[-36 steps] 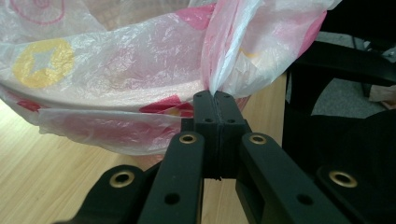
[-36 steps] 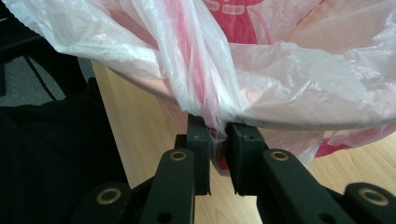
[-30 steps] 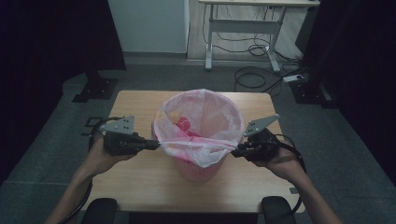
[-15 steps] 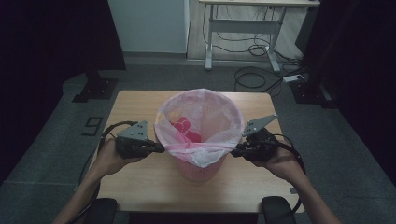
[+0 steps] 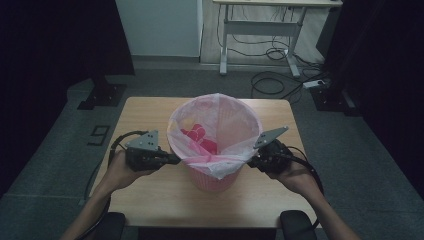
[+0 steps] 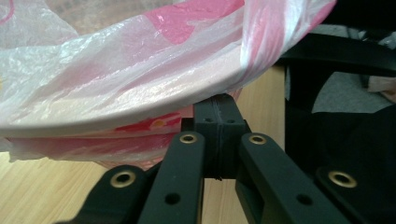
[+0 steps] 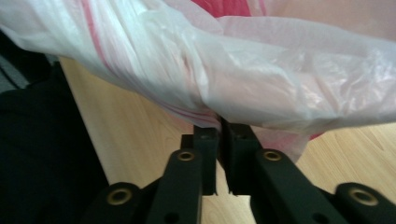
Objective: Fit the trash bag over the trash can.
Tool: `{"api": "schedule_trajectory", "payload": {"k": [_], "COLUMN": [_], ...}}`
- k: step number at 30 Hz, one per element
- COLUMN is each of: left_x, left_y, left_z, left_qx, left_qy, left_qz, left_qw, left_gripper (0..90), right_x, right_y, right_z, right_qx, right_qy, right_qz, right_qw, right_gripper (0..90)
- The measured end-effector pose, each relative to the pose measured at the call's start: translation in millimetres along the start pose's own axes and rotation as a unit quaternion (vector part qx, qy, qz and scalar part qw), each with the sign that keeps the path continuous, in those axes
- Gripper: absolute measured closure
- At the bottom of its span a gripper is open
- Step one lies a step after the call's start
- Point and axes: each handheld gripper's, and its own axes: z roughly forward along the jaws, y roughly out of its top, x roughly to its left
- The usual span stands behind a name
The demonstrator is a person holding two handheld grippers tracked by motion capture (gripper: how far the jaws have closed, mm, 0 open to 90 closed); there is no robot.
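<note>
A pink bin (image 5: 215, 181) lined with a pink-and-white plastic bag (image 5: 220, 117) stands mid-table (image 5: 145, 115); red stuff (image 5: 200, 137) lies inside. My left gripper (image 5: 176, 160) is at the bin's left side, jaws together under the rim where the bag's (image 6: 140, 70) overhang runs down to the left gripper's (image 6: 219, 105) tips. My right gripper (image 5: 250, 161) is at the bin's right side. Its jaws have just been closing, and in the right gripper view the bag's (image 7: 280, 79) film is pinched between the right gripper's (image 7: 218, 128) tips. The bag's front edge sags between both grippers.
A white-legged desk (image 5: 260, 25) and loose cables (image 5: 280, 80) lie on the floor behind the table. A black stand base (image 5: 102, 95) sits at the back left. Chair armrests (image 5: 295, 220) flank the table's near edge.
My left gripper has moved right, toward the bin, and the bag's front edge has gone from taut to slack. The right hand has stayed in place.
</note>
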Motion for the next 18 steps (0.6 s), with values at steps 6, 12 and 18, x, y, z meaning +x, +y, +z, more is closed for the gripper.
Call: {"api": "schedule_trajectory", "payload": {"k": [6, 12, 18], "left_x": [2.4, 1.1, -4.8], "left_y": [-3.3, 0.2, -3.4], "left_z": [10.9, -2.8, 12.4], "left_qx": [0.009, -0.018, 0.021], "left_qy": [0.006, -0.018, 0.004], "left_qz": [-0.005, -0.007, 0.002], "left_qw": [0.9999, 0.9996, 0.9998], "left_gripper": [90.0, 88.2, 90.0], "right_x": [5.9, 0.4, 3.4], "right_y": [-2.3, -7.2, -9.1], "right_z": [-8.6, 7.9, 4.4], "right_qx": [-0.021, 0.008, -0.015], "right_qy": [0.001, -0.003, 0.007], "right_qz": [0.003, 0.014, 0.015], "right_qw": [0.9998, 0.9999, 0.9997], "right_gripper": [80.7, 84.8, 81.0]}}
